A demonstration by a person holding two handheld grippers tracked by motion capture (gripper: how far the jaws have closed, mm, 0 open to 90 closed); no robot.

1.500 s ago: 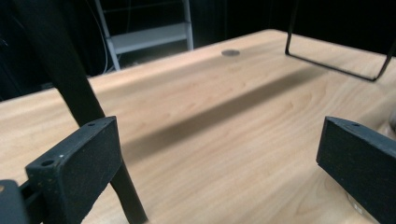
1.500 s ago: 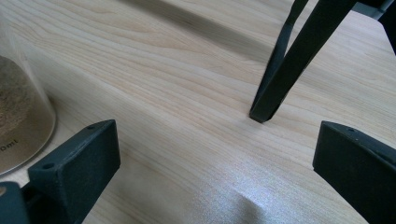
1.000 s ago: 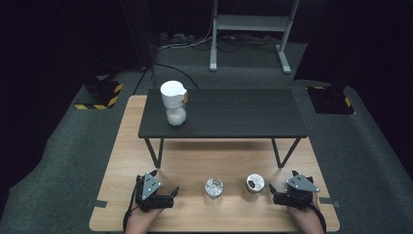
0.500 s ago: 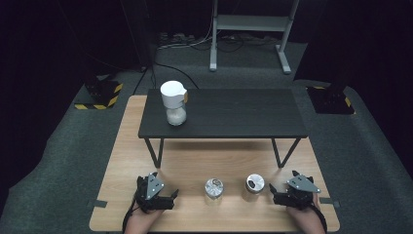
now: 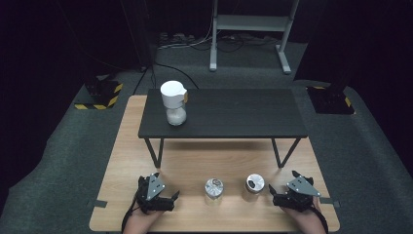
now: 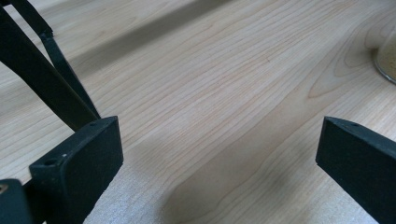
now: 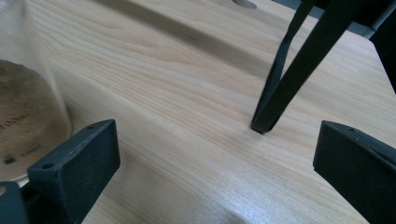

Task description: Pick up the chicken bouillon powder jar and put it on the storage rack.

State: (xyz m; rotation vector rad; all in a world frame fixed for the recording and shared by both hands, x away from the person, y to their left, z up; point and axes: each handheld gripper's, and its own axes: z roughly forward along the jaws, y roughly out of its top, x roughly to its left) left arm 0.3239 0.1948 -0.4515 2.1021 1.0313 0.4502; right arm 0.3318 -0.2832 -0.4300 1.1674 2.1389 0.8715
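Both tools rest open and empty on the bench; the right tool (image 5: 278, 191) sits just beside the right jar (image 5: 254, 185), nearer than the left tool (image 5: 171, 199) to the left jar (image 5: 214, 188).

free: bare wood between grippers | blocking: two jars (image 5: 214, 188), black bench (image 5: 224, 114)

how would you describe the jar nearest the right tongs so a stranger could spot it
On the light wooden table, look at the near strip in front of the small black table. Two short glass jars stand there; it is the right-hand jar, next to the right tongs, its top showing a dark spot.
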